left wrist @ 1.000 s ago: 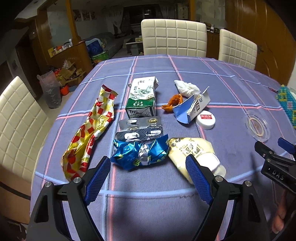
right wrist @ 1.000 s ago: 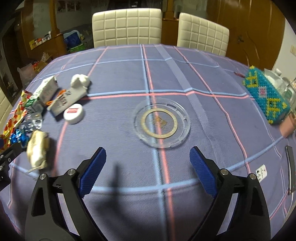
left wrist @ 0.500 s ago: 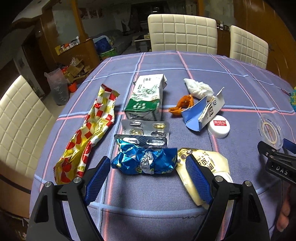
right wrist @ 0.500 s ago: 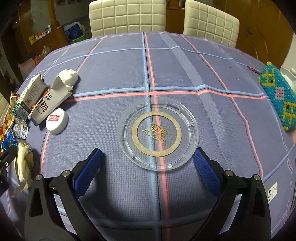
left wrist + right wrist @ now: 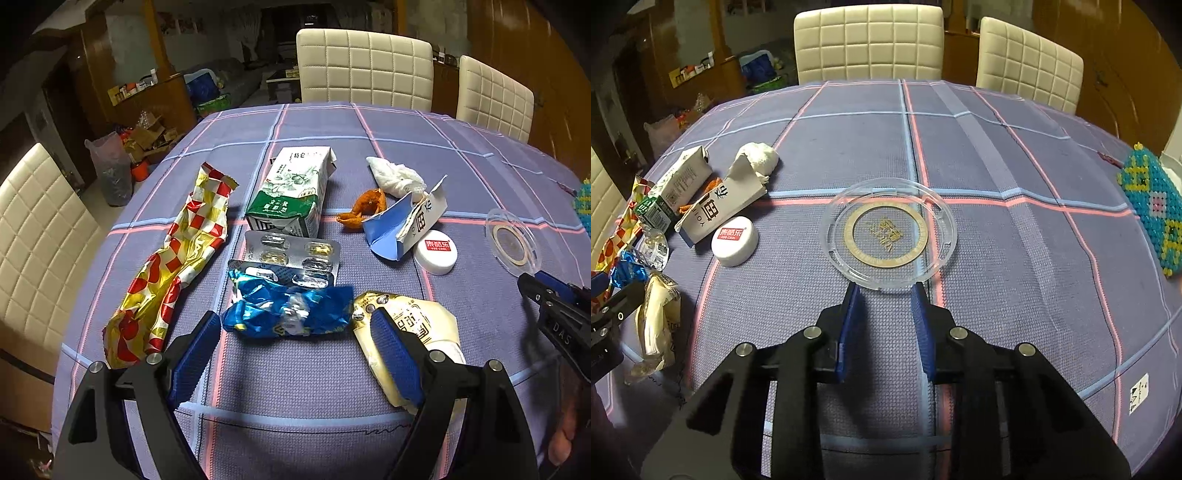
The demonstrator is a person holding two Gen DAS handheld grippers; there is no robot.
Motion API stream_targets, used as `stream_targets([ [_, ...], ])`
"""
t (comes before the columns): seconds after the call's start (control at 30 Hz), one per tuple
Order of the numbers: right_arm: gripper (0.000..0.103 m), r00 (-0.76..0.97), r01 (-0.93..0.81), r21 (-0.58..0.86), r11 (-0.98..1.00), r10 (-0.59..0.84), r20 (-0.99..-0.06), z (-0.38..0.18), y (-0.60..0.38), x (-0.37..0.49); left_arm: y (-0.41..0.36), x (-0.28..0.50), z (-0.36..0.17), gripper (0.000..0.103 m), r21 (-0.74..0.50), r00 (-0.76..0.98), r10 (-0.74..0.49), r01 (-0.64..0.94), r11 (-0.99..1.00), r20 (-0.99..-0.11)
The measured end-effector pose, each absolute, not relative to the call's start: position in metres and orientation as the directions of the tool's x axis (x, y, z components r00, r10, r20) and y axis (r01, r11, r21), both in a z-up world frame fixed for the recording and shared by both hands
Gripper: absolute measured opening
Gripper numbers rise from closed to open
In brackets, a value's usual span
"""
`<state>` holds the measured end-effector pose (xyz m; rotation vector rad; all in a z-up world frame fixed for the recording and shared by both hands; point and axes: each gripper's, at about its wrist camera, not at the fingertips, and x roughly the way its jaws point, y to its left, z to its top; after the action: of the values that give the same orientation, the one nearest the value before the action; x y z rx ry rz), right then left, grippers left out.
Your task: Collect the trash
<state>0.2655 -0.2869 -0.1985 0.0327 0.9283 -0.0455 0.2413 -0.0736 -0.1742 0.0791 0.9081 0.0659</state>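
The right claw point(image 5: 886, 291), clenched to a narrow gap at the near rim of the clear plastic lid point(image 5: 888, 232), gripped nothing, while the left claw point(image 5: 295, 332) stood released just short of the blue wrapper point(image 5: 288, 314).

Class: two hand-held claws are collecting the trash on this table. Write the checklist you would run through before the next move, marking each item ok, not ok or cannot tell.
1. Left claw open: ok.
2. Blue wrapper lined up with the left claw's gap: ok, it lies just at the tips.
3. Left claw clear of the cream packet: not ok, one finger overlaps it in the left wrist view.
4. Right claw shut: ok.
5. Right claw actually gripping the clear lid: cannot tell; its tips meet the lid's near rim.
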Motion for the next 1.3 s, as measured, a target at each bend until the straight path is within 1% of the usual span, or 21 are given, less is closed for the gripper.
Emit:
stream_targets([
  [0.07, 0.024, 0.599, 0.052, 0.014, 0.999, -0.020, -0.801, -0.198, -0.288, 0.265, -0.074, 0.241, -0.174, 0.081, 0.095, 0.616, 0.088, -0.022, 0.995, -0.783],
  [0.1, 0.021, 0.599, 0.051, 0.017, 0.999, -0.017, -0.800, -0.199, -0.289, 0.266, -0.074, 0.241, -0.174, 0.079, 0.093, 0.619, 0.087, -0.024, 0.995, -0.781],
  [0.17, 0.021, 0.599, 0.048, 0.024, 0.999, -0.010, -0.800, -0.198, -0.289, 0.266, -0.073, 0.241, -0.174, 0.076, 0.088, 0.621, 0.082, -0.021, 0.996, -0.780],
  [0.23, 0.021, 0.596, 0.043, 0.038, 0.998, 0.005, -0.803, -0.198, -0.289, 0.266, -0.073, 0.242, -0.173, 0.071, 0.084, 0.623, 0.079, -0.022, 0.996, -0.778],
  [0.33, 0.022, 0.604, 0.051, 0.045, 0.998, 0.005, -0.797, -0.196, -0.291, 0.264, -0.073, 0.242, -0.173, 0.069, 0.082, 0.626, 0.079, -0.024, 0.996, -0.775],
  [0.37, 0.025, 0.607, 0.053, 0.043, 0.998, 0.002, -0.795, -0.194, -0.291, 0.264, -0.072, 0.242, -0.172, 0.068, 0.080, 0.628, 0.079, -0.027, 0.996, -0.774],
  [0.43, 0.066, 0.618, 0.060, 0.047, 0.997, 0.000, -0.786, -0.191, -0.293, 0.263, -0.071, 0.242, -0.172, 0.067, 0.072, 0.631, 0.075, -0.031, 0.997, -0.772],
  [0.47, 0.099, 0.632, 0.064, 0.052, 0.997, 0.000, -0.775, -0.188, -0.294, 0.262, -0.070, 0.242, -0.171, 0.066, 0.067, 0.633, 0.073, -0.032, 0.997, -0.771],
  [0.53, 0.100, 0.687, 0.074, 0.050, 0.996, -0.015, -0.726, -0.177, -0.295, 0.255, -0.067, 0.242, -0.169, 0.065, 0.063, 0.639, 0.074, -0.041, 0.997, -0.766],
  [0.6, 0.100, 0.707, 0.075, 0.014, 0.997, -0.043, -0.705, -0.170, -0.291, 0.254, -0.064, 0.242, -0.168, 0.060, 0.061, 0.642, 0.081, -0.053, 0.997, -0.763],
  [0.67, 0.100, 0.695, 0.069, -0.006, 0.998, -0.053, -0.717, -0.169, -0.287, 0.261, -0.062, 0.246, -0.167, 0.054, 0.058, 0.641, 0.081, -0.057, 0.997, -0.764],
  [0.8, 0.100, 0.650, 0.038, -0.012, 0.999, -0.033, -0.759, -0.178, -0.281, 0.281, -0.061, 0.253, -0.162, 0.051, 0.076, 0.649, 0.095, -0.058, 0.995, -0.755],
  [0.83, 0.100, 0.640, 0.035, -0.016, 0.999, -0.034, -0.768, -0.181, -0.279, 0.285, -0.061, 0.255, -0.160, 0.048, 0.078, 0.656, 0.096, -0.057, 0.995, -0.749],
  [0.87, 0.100, 0.630, 0.031, -0.017, 0.999, -0.033, -0.776, -0.182, -0.278, 0.291, -0.062, 0.256, -0.158, 0.022, 0.084, 0.660, 0.103, -0.060, 0.995, -0.744],
  [0.9, 0.100, 0.628, 0.033, -0.022, 0.999, -0.038, -0.777, -0.183, -0.277, 0.295, -0.062, 0.258, -0.158, 0.012, 0.088, 0.659, 0.106, -0.060, 0.994, -0.745],
  [0.97, 0.100, 0.624, 0.046, -0.045, 0.998, -0.064, -0.779, -0.184, -0.276, 0.303, -0.062, 0.265, -0.159, 0.012, 0.066, 0.646, 0.081, -0.047, 0.997, -0.759],
  [1.03, 0.100, 0.609, 0.050, -0.049, 0.998, -0.069, -0.790, -0.187, -0.276, 0.311, -0.062, 0.269, -0.161, 0.012, 0.070, 0.641, 0.087, -0.051, 0.996, -0.762],
  [1.17, 0.099, 0.558, 0.061, -0.014, 0.998, -0.045, -0.829, -0.201, -0.282, 0.322, -0.061, 0.270, -0.165, 0.012, 0.064, 0.635, 0.078, -0.045, 0.997, -0.768],
  [1.2, 0.096, 0.546, 0.059, 0.001, 0.998, -0.032, -0.837, -0.205, -0.283, 0.323, -0.060, 0.270, -0.165, 0.012, 0.056, 0.631, 0.068, -0.039, 0.998, -0.773],
  [1.27, 0.088, 0.564, 0.061, 0.006, 0.998, -0.029, -0.825, -0.202, -0.284, 0.319, -0.059, 0.267, -0.167, 0.012, 0.027, 0.619, 0.026, -0.007, 1.000, -0.785],
  [1.3, 0.087, 0.559, 0.057, 0.006, 0.998, -0.027, -0.829, -0.202, -0.283, 0.319, -0.059, 0.266, -0.167, 0.013, 0.022, 0.616, 0.016, 0.002, 1.000, -0.788],
])
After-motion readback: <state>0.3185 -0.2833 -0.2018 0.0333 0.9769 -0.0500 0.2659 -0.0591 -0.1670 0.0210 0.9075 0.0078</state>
